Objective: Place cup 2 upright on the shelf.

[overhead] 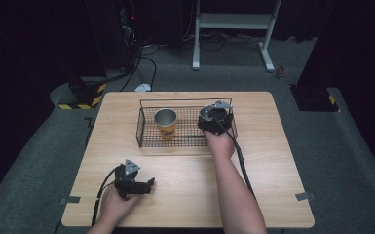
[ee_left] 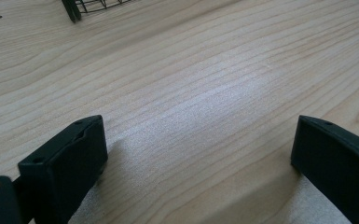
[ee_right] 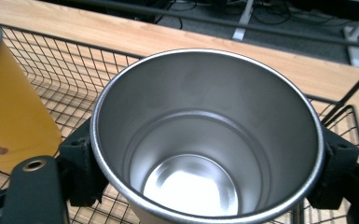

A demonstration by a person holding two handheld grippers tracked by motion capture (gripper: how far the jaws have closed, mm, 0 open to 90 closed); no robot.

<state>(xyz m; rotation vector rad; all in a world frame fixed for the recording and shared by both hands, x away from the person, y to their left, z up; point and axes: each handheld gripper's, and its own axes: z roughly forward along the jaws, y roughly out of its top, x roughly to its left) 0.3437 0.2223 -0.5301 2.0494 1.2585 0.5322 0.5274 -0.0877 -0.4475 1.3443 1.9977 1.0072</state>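
Two tongs: right [ee_right: 205, 158] grasps steel cup [ee_right: 205, 140] inside basket's [overhead: 141, 127] right end; left [ee_left: 200, 158] released.

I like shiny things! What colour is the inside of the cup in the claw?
Shiny silver metal. The cup shows best in the right gripper view.

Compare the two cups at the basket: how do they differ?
The left cup stands free on the floor of the basket, while the right cup is clamped between the jaws of the right gripper. The left cup shows a yellow outer wall with a printed figure; the right cup's outer wall is barely visible. Both are upright, open-topped, empty, with a metal lining.
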